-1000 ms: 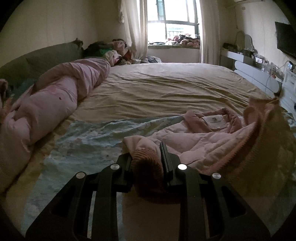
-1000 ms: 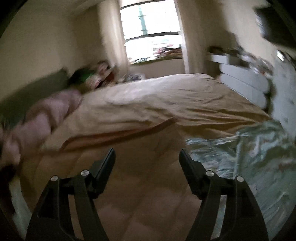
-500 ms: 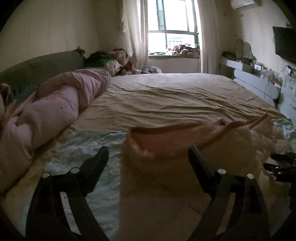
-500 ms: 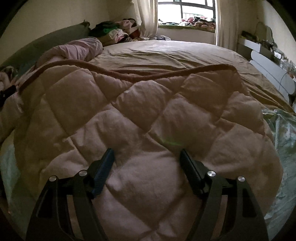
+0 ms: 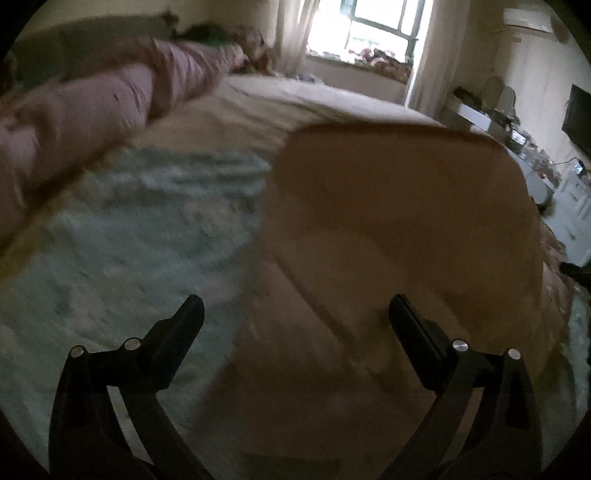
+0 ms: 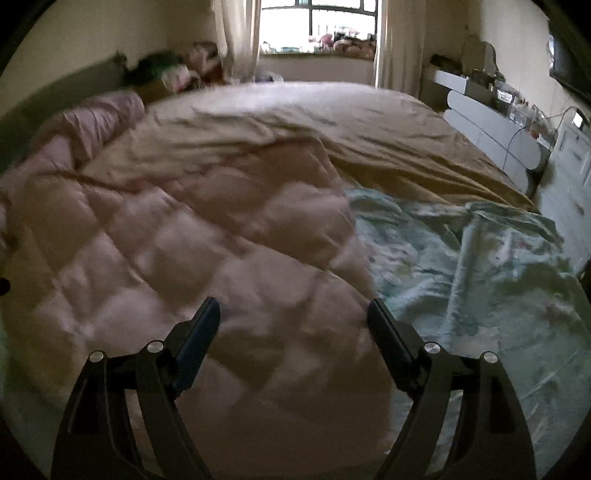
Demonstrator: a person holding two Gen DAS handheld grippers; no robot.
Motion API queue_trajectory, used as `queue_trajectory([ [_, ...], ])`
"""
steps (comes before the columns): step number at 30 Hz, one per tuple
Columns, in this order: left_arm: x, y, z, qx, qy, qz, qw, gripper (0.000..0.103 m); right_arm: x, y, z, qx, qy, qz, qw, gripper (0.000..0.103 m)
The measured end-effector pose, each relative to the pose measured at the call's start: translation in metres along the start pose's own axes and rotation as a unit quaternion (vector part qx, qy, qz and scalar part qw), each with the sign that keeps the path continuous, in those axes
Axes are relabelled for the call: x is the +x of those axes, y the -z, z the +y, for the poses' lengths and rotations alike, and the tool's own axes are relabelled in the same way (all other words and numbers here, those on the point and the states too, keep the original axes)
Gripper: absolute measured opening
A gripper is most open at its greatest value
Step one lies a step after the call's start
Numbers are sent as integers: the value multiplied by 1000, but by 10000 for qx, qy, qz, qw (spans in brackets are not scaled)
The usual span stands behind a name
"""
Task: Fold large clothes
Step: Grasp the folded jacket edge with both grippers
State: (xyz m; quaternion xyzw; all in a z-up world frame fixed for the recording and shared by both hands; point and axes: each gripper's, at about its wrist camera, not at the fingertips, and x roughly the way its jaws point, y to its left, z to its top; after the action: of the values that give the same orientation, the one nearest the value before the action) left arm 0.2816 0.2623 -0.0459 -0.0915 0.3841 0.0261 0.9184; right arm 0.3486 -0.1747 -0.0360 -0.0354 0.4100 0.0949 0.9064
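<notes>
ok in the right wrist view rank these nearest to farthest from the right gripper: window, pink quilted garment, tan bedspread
1. pink quilted garment, directly under and ahead of the open right gripper, spreading left.
2. tan bedspread, beyond it, across the middle of the bed.
3. window, far wall, top centre.

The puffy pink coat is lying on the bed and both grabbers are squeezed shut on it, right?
Not quite. The puffy pink coat does lie on the bed, but neither grabber is squeezed shut. The right wrist view shows the right gripper wide open above it, and the left wrist view shows the left gripper open too, holding nothing.
</notes>
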Motion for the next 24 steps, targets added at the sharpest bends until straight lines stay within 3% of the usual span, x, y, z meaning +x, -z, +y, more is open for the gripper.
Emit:
queue_trajectory([
  [2, 8, 4, -4, 19, 72, 95, 9999, 92, 9, 4, 1, -103, -20, 55, 9999, 76],
  [3, 9, 5, -7, 75, 61, 87, 9999, 70, 13, 5, 2, -96, -86, 83, 9999, 61],
  [6, 10, 3, -24, 395, -198, 50, 9990, 24, 19, 8, 8, -36, -199, 29, 9998, 27],
  [8, 7, -3, -34, 610, -351, -22, 9975, 17, 11, 9, 14, -66, -135, -158, 9998, 17],
  [15, -13, -63, -45, 732, -537, -571, 9942, 15, -22, -25, 4, 320, 66, -922, 9952, 12],
  [19, 4, -88, -55, 702, -745, -575, 9931, 14, -1, -48, 0, 525, 226, -936, 9940, 12],
  [24, 37, -91, -48, 529, -894, -280, 9942, 14, 37, -60, -4, 817, 415, -646, 9937, 12],
])
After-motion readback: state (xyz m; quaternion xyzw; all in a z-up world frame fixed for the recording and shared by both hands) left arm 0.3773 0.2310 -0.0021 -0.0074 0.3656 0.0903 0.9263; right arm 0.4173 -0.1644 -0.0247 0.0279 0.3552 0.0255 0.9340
